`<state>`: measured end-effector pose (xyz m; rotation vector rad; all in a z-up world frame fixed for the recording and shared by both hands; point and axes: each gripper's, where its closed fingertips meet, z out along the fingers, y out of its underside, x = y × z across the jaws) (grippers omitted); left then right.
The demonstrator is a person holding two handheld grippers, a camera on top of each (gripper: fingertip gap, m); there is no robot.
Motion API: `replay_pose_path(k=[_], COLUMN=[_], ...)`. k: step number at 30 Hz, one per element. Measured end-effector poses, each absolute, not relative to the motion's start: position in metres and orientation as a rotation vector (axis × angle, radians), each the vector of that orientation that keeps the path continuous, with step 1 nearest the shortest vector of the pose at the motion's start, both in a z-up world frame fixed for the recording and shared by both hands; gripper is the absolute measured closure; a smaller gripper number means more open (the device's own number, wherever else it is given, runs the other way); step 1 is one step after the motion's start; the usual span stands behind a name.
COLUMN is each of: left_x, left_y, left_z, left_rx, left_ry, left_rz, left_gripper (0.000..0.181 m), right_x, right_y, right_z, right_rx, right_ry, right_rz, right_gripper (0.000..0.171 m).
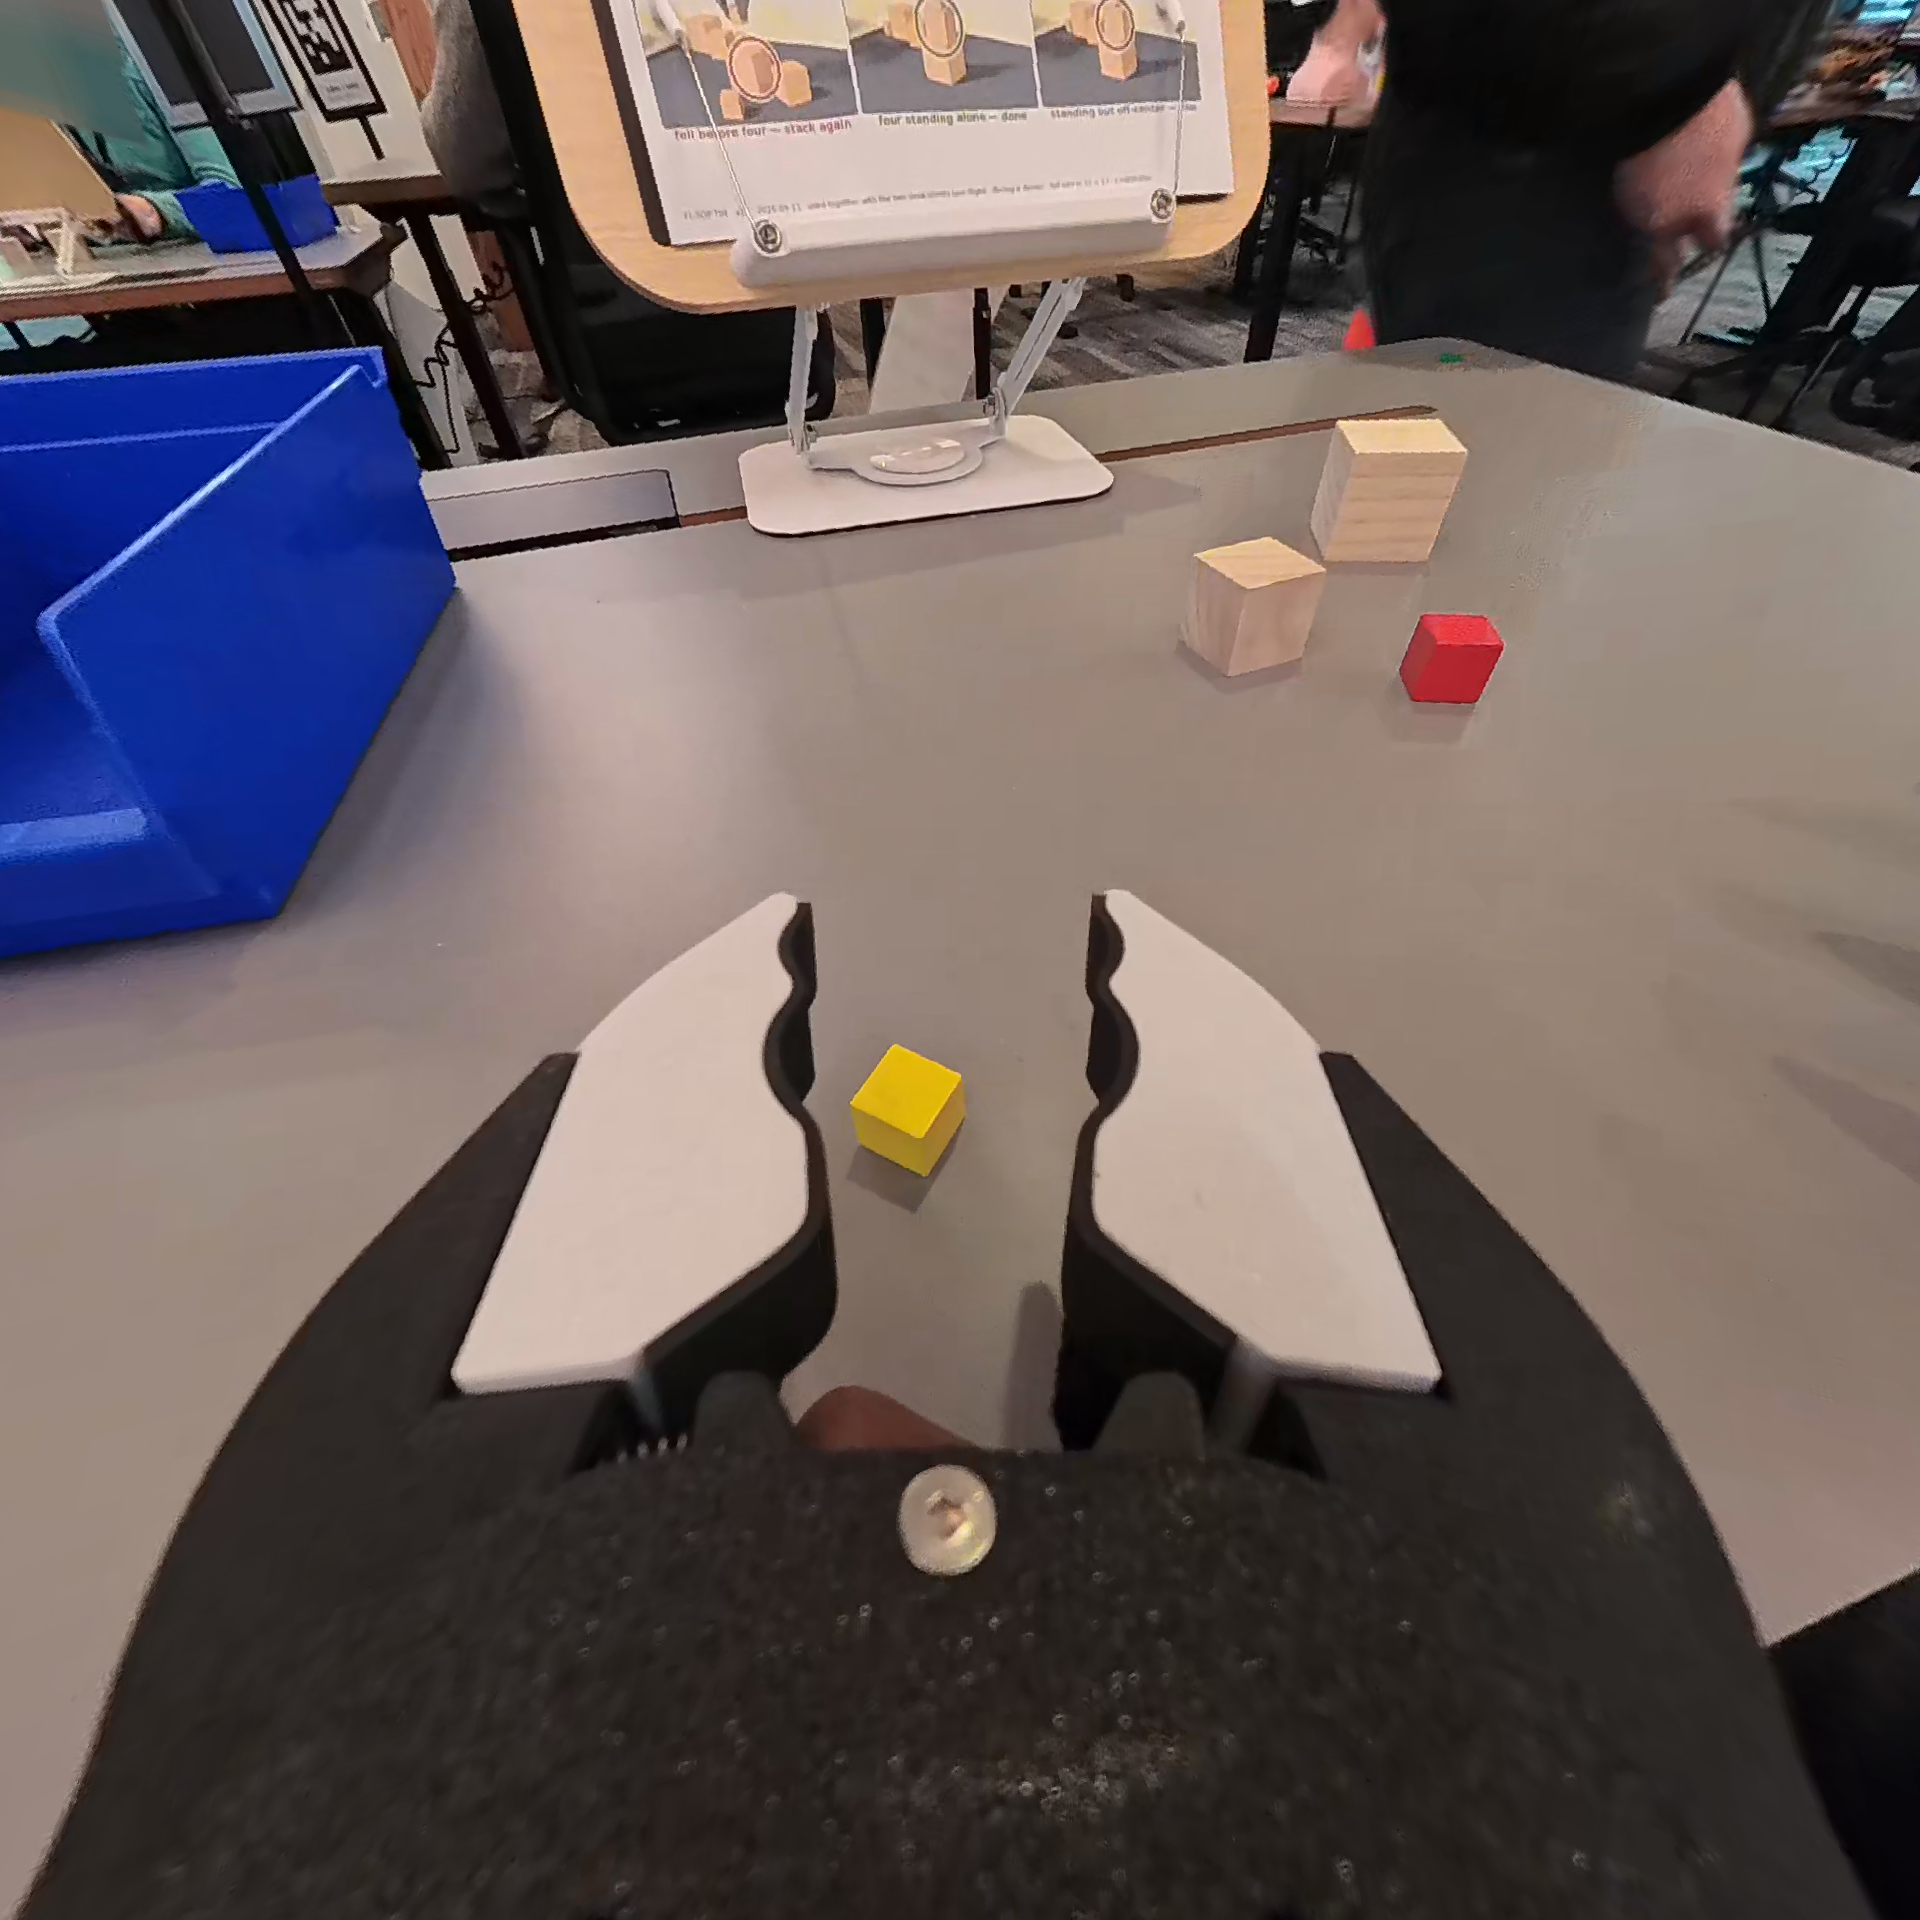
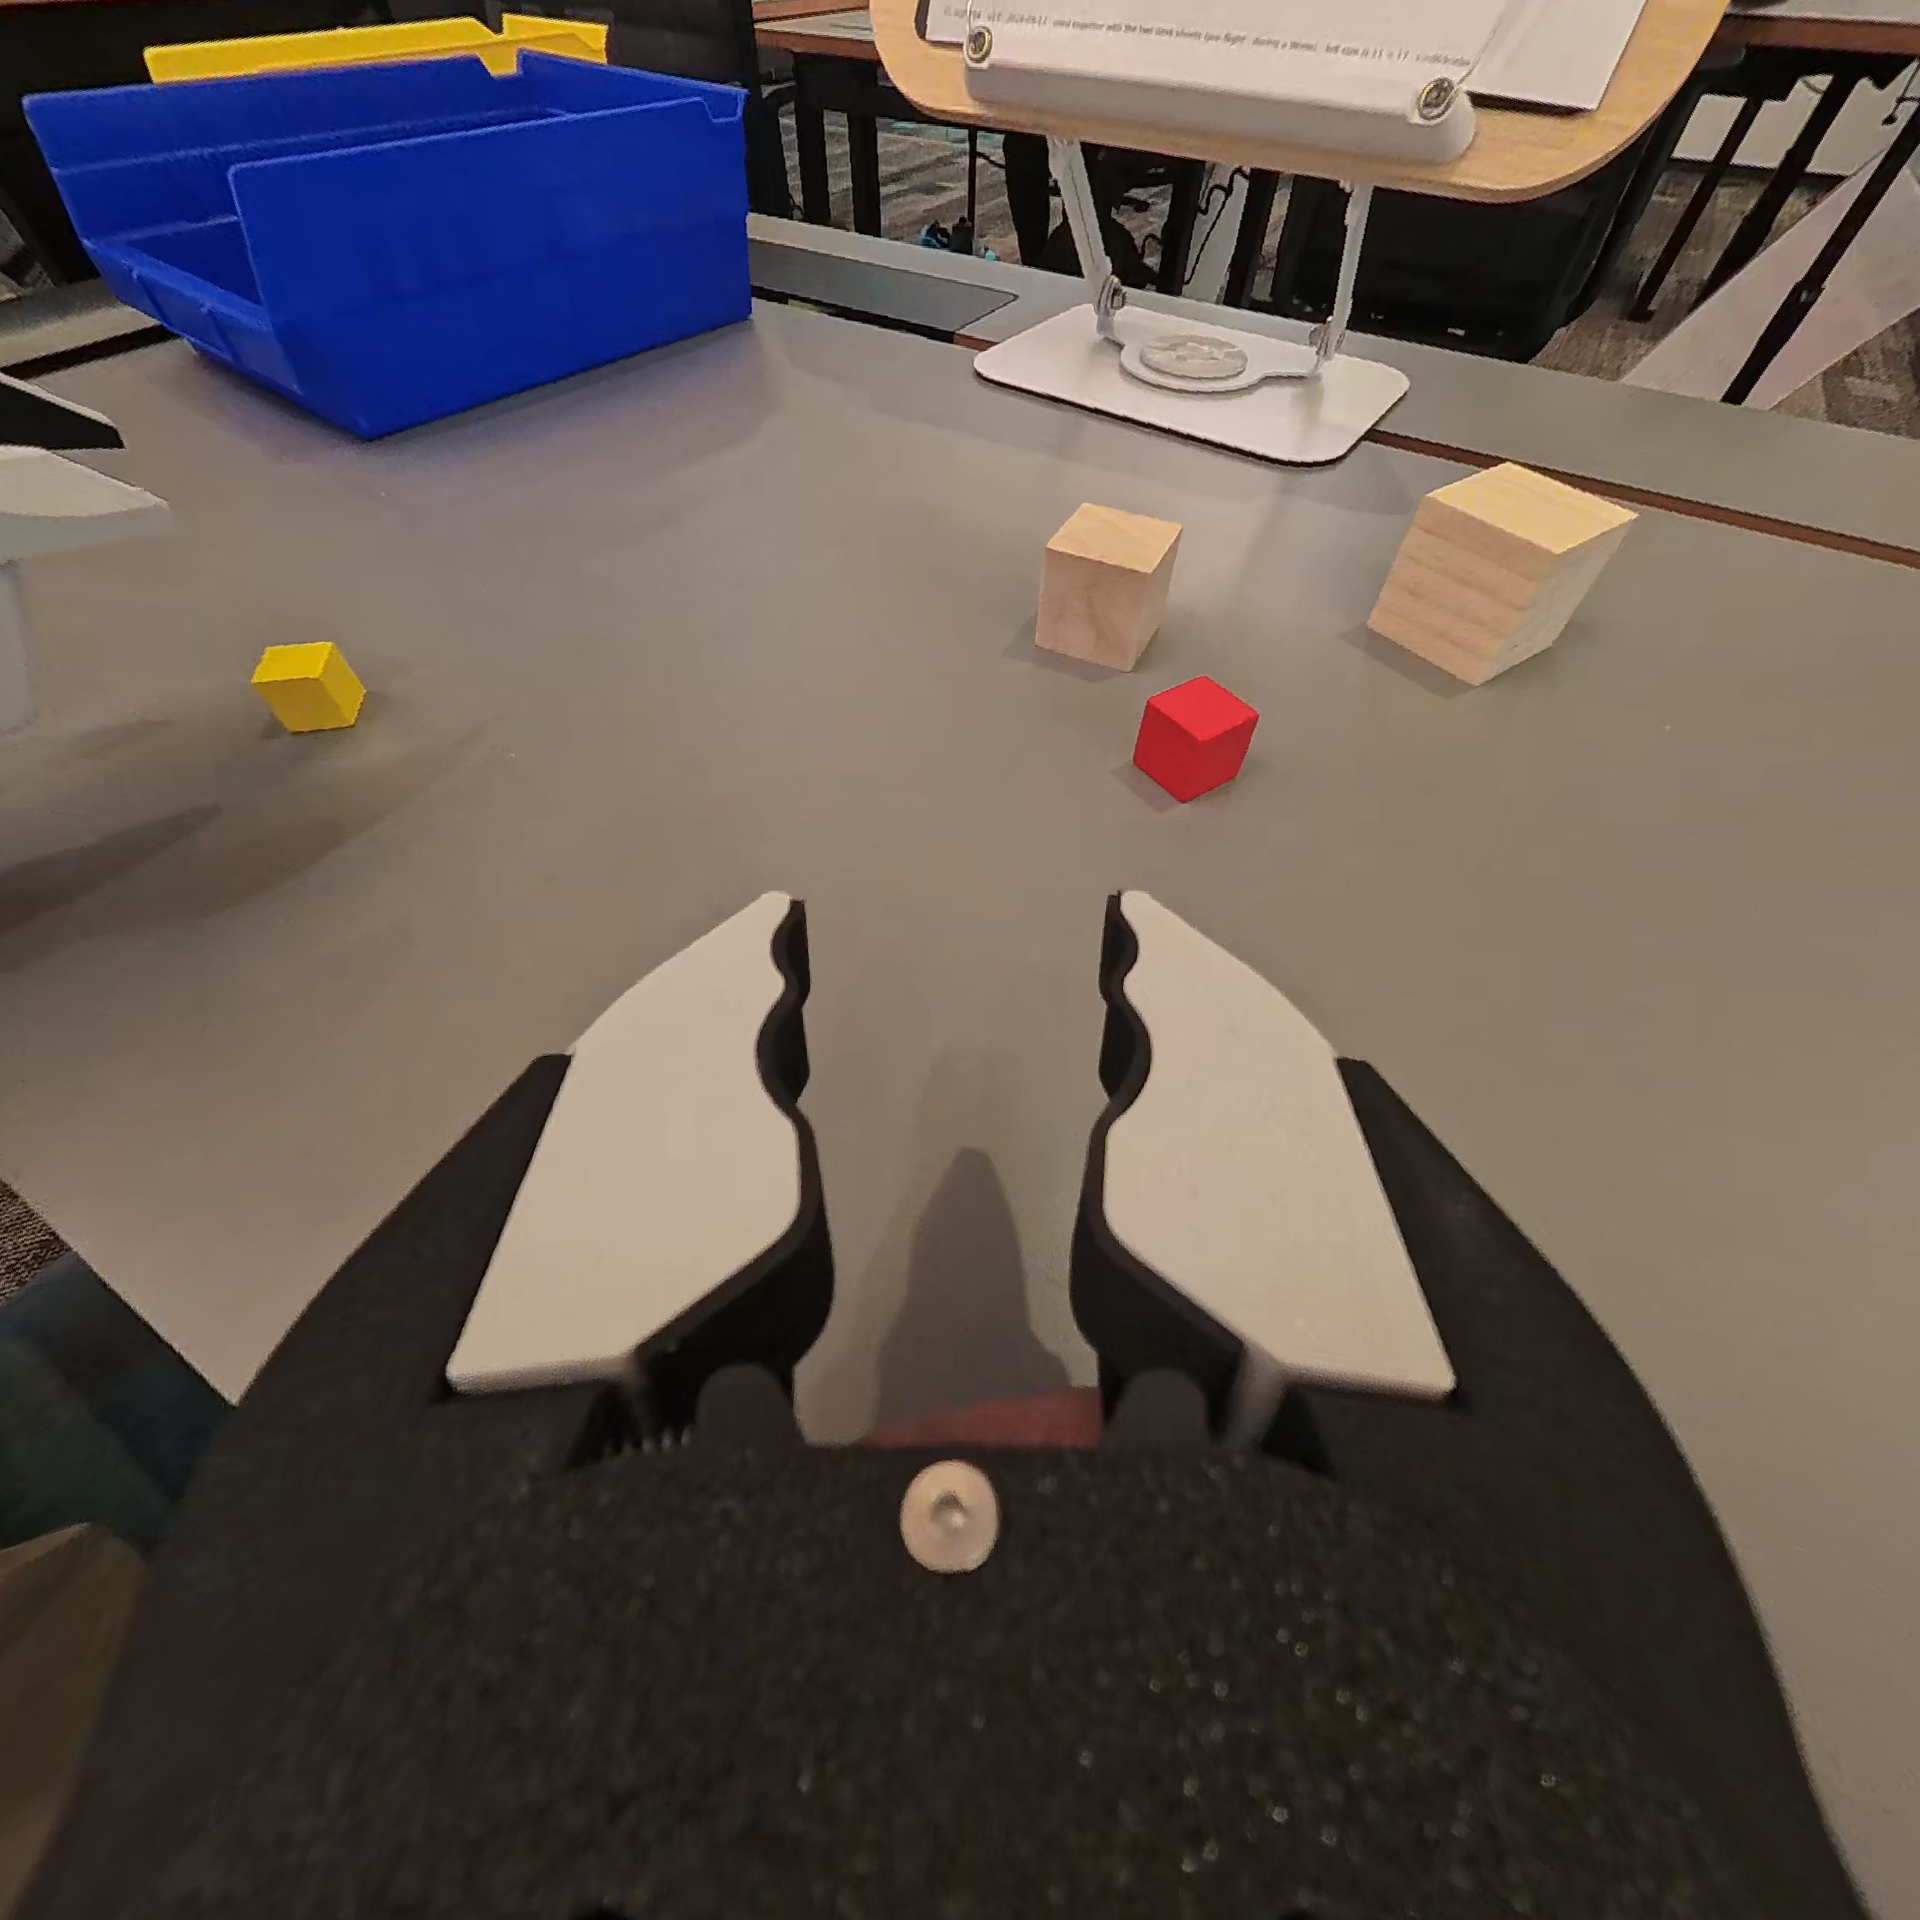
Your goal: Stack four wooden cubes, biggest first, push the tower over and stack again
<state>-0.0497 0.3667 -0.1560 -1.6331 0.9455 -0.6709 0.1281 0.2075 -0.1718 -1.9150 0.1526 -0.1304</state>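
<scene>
The left gripper (image 1: 951, 914) held its jaws wide, the small yellow cube (image 1: 907, 1109) lying between them untouched on the tabletop (image 1: 727, 748). The right gripper (image 2: 954, 914), jaws also wide, hovered empty; beyond lay the red cube (image 2: 1195, 738), the medium cube (image 2: 1110, 587) and the largest cube (image 2: 1499, 571), all apart.

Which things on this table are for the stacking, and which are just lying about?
For the job: big wooden cube, smaller wooden cube, red cube, yellow cube.

Lying about: blue bin, yellow bin behind it, instruction stand.
</scene>
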Motion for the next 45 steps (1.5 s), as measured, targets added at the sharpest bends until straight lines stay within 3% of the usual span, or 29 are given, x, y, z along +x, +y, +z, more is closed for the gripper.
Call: replay_pose_path(k=[5,11,15,19,28,32,38,45], left_x=[-0.051,-0.051,-0.047,-0.047,-0.049,-0.052,-0.059,-0.065], left_y=[0.368,0.367,0.364,0.361,0.359,0.359,0.368,0.374], left_z=[-0.155,-0.154,-0.155,-0.155,-0.151,-0.147,-0.141,-0.145], left_rx=[-1.627,-1.616,-1.61,-1.584,-1.561,-1.551,-1.567,-1.588], left_ry=[0.943,0.954,0.986,1.015,1.03,1.022,0.977,0.973], left_rz=[-0.665,-0.688,-0.693,-0.671,-0.692,-0.702,-0.72,-0.677], left_gripper=[0.132,0.132,0.132,0.132,0.132,0.133,0.135,0.134], right_x=[0.149,0.291,0.352,0.364,0.364,0.339,0.209,0.131], right_y=[0.219,0.303,0.352,0.362,0.37,0.376,0.403,0.414], right_z=[-0.163,-0.121,-0.166,-0.198,-0.231,-0.187,-0.106,-0.165], right_rx=[-1.953,-2.22,-2.615,-2.835,-2.89,-2.773,-2.507,-2.539], right_ry=[0.044,-0.358,-0.588,-0.778,-0.774,-0.854,-1.125,-1.312], right_rz=[-0.195,-0.384,-0.22,-0.18,-0.234,-0.285,-0.237,-0.17], right_gripper=[0.119,0.111,0.096,0.091,0.107,0.107,0.107,0.107])
